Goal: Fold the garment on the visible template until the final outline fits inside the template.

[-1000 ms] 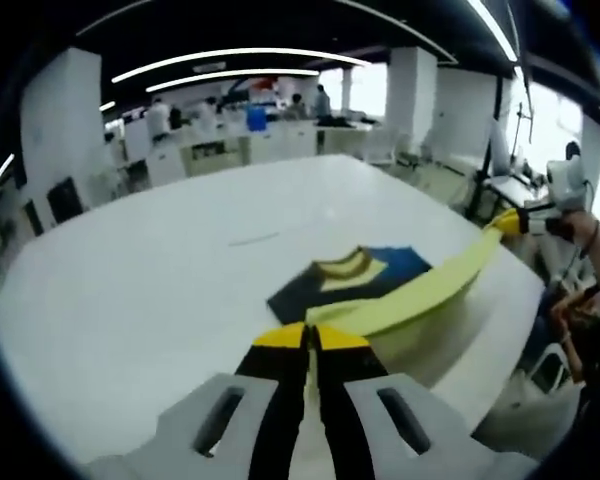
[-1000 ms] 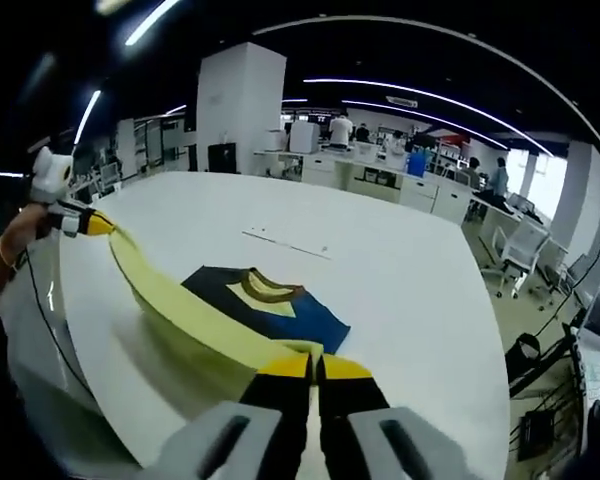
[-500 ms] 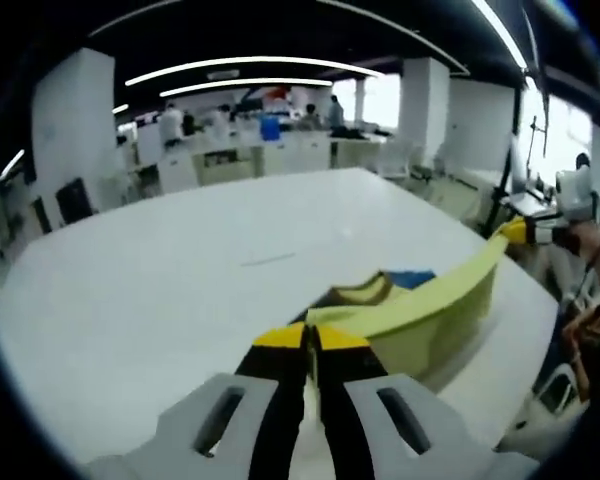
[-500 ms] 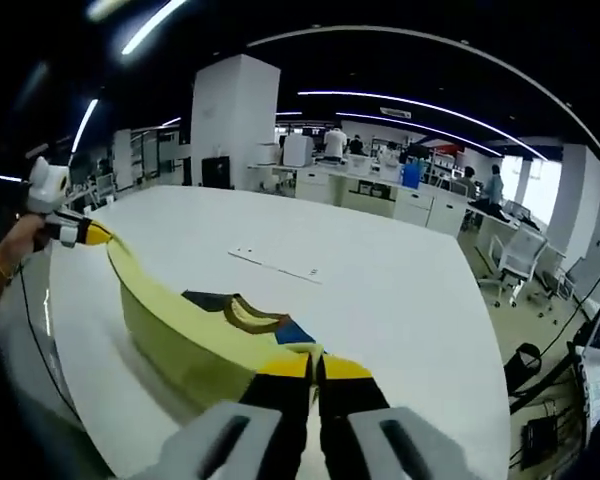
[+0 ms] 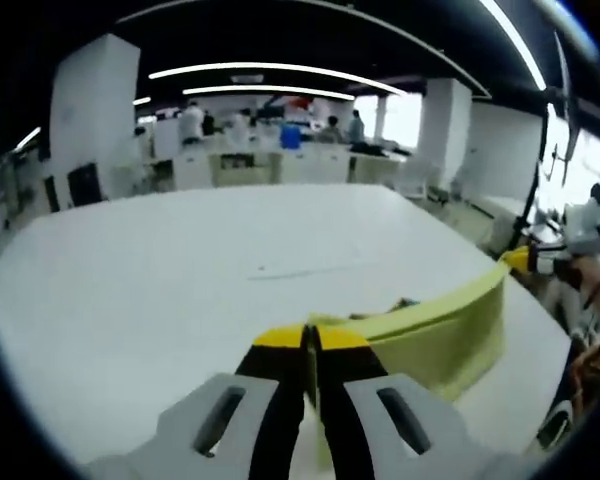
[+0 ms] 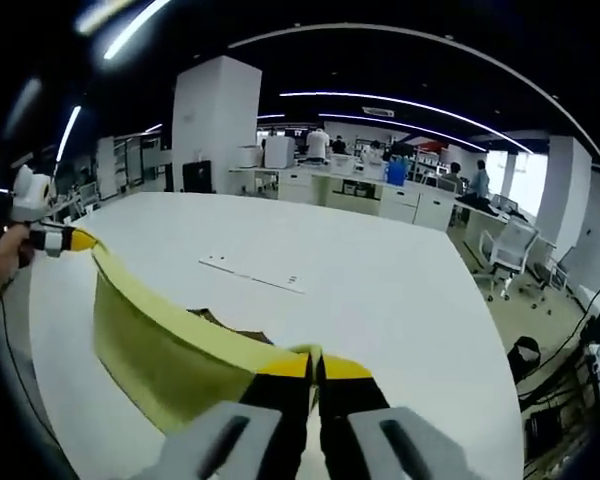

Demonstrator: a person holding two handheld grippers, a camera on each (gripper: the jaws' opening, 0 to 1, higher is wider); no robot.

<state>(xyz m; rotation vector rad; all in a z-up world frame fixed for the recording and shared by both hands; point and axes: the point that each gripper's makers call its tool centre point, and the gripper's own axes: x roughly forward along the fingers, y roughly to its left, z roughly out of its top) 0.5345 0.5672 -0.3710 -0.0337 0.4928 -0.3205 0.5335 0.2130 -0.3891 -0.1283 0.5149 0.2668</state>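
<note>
Left gripper view: yellow garment (image 5: pixel 435 335) is held taut above white table (image 5: pixel 160 290), pinched betw. closed left gripper (image 5: pixel 311 340) & right gripper (image 6: pixel 315 364), each clamped on a corner.

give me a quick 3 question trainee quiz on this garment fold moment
1. True or false: the left gripper is shut on the garment.
2. What colour is the raised side of the garment in the right gripper view? A) yellow-green B) red C) white
3. Fill in: the garment's edge is stretched between the left gripper and the ___ gripper, above the white table.

Key
1. True
2. A
3. right
</note>
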